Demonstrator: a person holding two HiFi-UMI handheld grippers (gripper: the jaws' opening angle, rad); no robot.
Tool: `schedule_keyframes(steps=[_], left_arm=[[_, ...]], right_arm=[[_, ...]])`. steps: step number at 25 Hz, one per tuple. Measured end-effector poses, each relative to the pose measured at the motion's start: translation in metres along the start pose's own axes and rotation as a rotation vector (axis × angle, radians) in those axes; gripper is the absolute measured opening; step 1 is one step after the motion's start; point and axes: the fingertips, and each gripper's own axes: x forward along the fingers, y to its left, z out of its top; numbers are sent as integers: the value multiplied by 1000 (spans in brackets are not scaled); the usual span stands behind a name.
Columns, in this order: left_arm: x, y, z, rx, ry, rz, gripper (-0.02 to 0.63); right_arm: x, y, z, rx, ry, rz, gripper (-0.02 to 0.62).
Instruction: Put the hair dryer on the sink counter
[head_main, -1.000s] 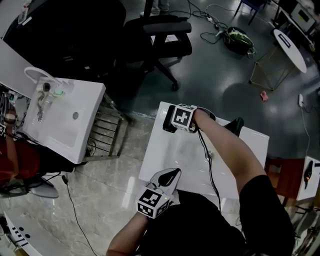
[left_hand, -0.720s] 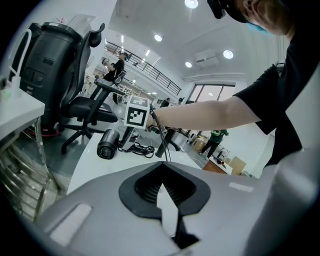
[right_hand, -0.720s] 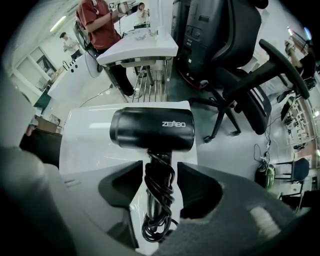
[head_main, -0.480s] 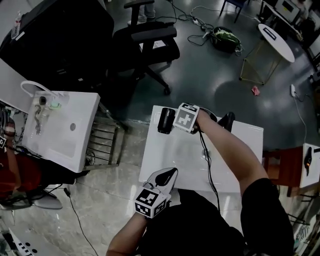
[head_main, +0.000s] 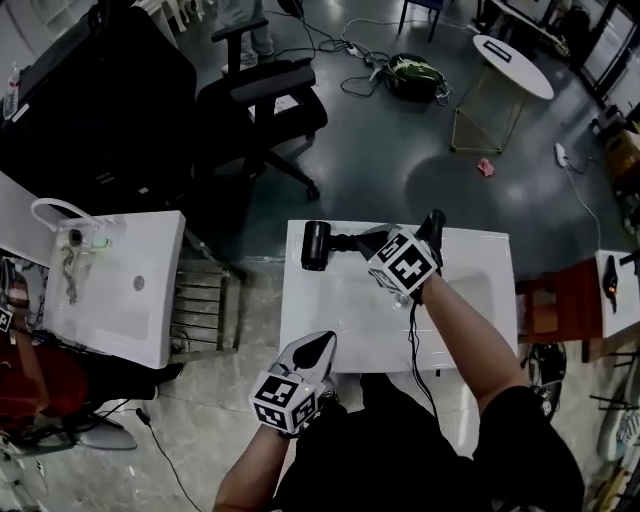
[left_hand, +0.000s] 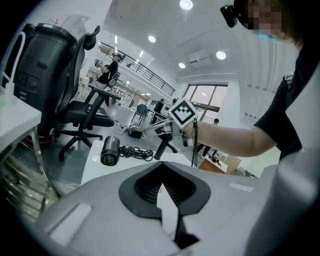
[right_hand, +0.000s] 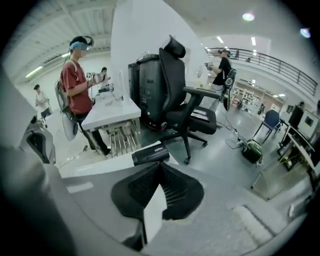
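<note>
Black hair dryer (head_main: 317, 245), white barrel lettering too small to read, lying on its side at the far left corner of the white sink counter (head_main: 482, 250); right gripper (right_hand: 160, 163) jaws just closed on nothing; left gripper (left_hand: 161, 163) jaws together, empty.

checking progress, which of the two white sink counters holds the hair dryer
The counter in front of the person, with the hair dryer at its far left corner; the faucet counter at left has none.

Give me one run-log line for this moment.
hair dryer: lying on sink counter | right gripper: jaws just closed, nothing between | left gripper: shut, empty
</note>
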Motion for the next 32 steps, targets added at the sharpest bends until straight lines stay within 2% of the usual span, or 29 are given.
schedule_keyframes(steps=[5, 9, 16, 21, 27, 32], left_arm=[[-11, 3, 14, 36, -17, -4, 3], [-20, 3, 23, 78, -22, -13, 3], [-30, -4, 30, 100, -30, -41, 3], [-35, -20, 27, 96, -20, -58, 3], [-37, -45, 29, 117, -41, -77, 3], [-37, -67, 26, 100, -65, -49, 3]], right_arm=[[-48, 16, -7, 135, -142, -21, 2], [-83, 31, -13, 203, -219, -52, 2], [-133, 63, -31, 358, -342, -107, 2], [-156, 96, -48, 400, -379, -109, 2], [-177, 112, -63, 492, -456, -124, 2], [-191, 126, -78, 477, -464, -93, 2]])
